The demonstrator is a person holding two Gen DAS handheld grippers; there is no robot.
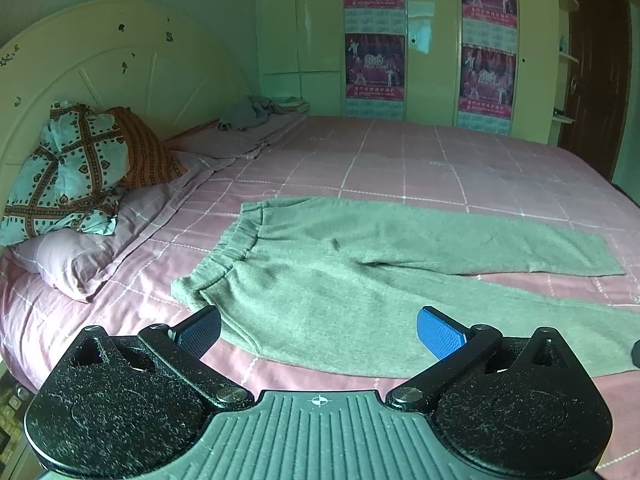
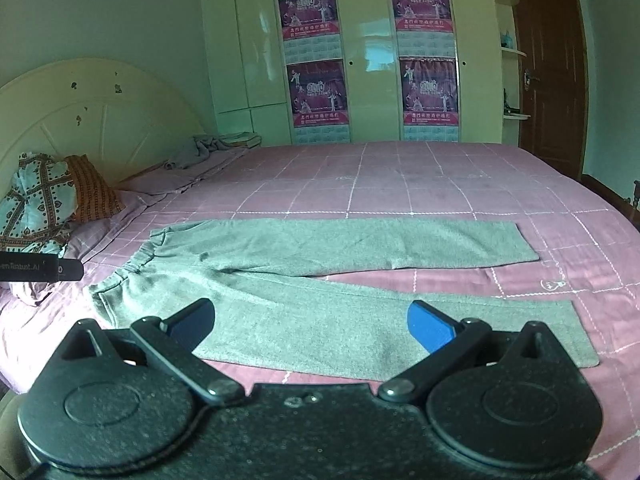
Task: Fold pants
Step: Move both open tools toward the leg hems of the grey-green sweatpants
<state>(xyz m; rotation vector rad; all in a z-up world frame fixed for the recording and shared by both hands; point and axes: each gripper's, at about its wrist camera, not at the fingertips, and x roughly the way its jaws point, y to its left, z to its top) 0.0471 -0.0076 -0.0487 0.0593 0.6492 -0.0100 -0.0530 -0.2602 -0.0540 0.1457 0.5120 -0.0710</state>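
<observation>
Grey-green pants [image 1: 340, 276] lie flat on the pink checked bed, waistband to the left, both legs spread out to the right. They also show in the right wrist view [image 2: 320, 280]. My left gripper [image 1: 318, 334] is open and empty, hovering over the near leg close to the waistband. My right gripper [image 2: 310, 326] is open and empty, hovering over the middle of the near leg. Part of the left gripper's body [image 2: 40, 270] shows at the left edge of the right wrist view.
Pillows [image 1: 76, 184] lie against the cream headboard [image 1: 100, 64] at the left. A crumpled grey cloth [image 1: 248, 112] lies at the far corner of the bed. White wardrobes with posters [image 2: 312, 60] stand behind. A brown door [image 2: 548, 72] is at the right.
</observation>
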